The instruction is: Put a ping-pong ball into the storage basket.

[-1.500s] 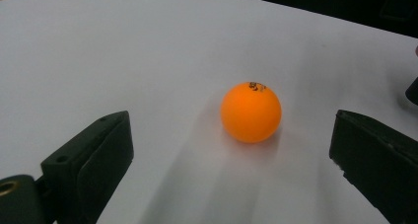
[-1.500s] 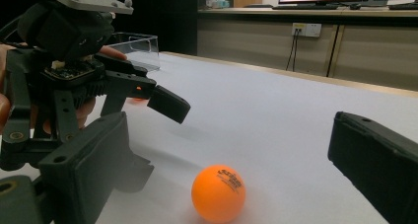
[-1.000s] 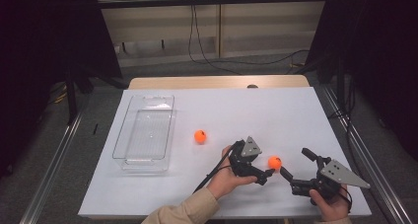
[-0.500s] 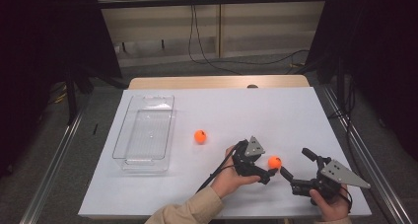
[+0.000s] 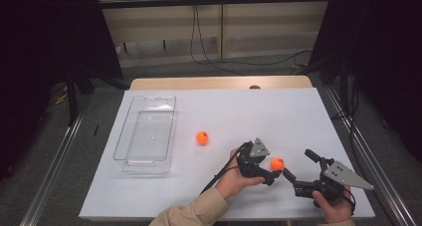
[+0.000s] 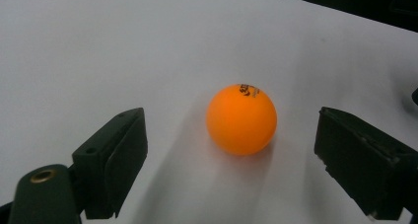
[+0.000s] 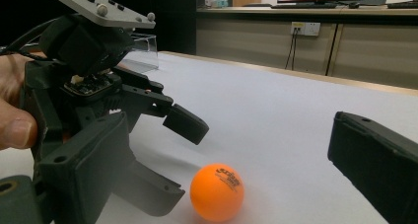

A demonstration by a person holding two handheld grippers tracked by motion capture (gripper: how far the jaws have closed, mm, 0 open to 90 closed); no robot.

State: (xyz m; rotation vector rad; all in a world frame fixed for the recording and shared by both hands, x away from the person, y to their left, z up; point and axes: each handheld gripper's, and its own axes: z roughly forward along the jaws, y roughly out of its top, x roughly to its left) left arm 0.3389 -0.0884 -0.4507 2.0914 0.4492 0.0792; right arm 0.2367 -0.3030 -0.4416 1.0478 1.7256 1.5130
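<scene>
Small orange plastic table-tennis ball (image 6: pixel 241 119) on white table (image 6: pixel 98 46), between left gripper (image 5: pixel 273 172) jaws, which have just been closing; pads untouched. Light, smooth, rolls easily: pinch across widest girth. Right gripper (image 7: pixel 231 184) wide, holding nothing.

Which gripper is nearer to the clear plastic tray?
The left. The left gripper is between the clear plastic tray and the right gripper, which is farther toward the table's opposite side.
</scene>
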